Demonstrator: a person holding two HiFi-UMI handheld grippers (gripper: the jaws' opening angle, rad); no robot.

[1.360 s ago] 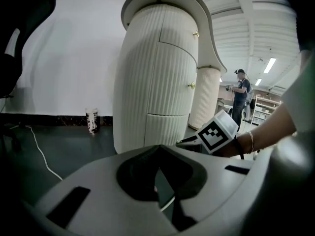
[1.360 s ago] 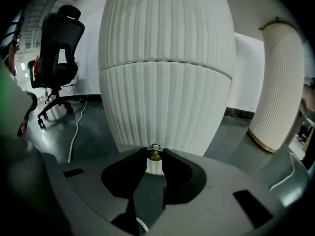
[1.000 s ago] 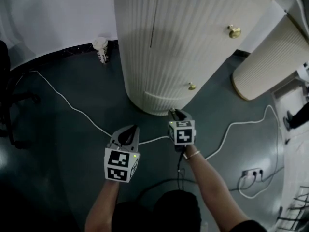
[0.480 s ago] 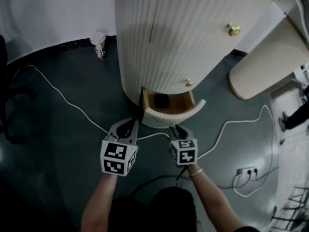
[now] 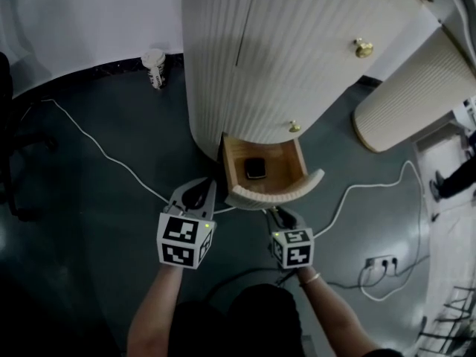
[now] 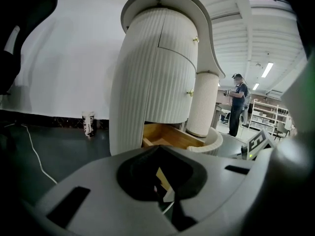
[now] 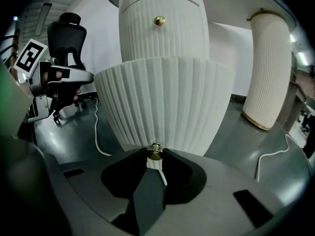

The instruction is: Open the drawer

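A: Right gripper view shows your right gripper (image 7: 155, 157) with its jaws closed tight on the brass knob (image 7: 155, 149) of the drawer (image 7: 162, 102).

B: That drawer stands pulled out from the foot of the ribbed cabinet (image 5: 282, 50), and a small dark object (image 5: 256, 168) lies inside it.

A: Your left gripper (image 5: 199, 193) hangs just in front of the cabinet's foot, beside the drawer's left corner.

B: Its jaws sit nearly together, holding nothing.
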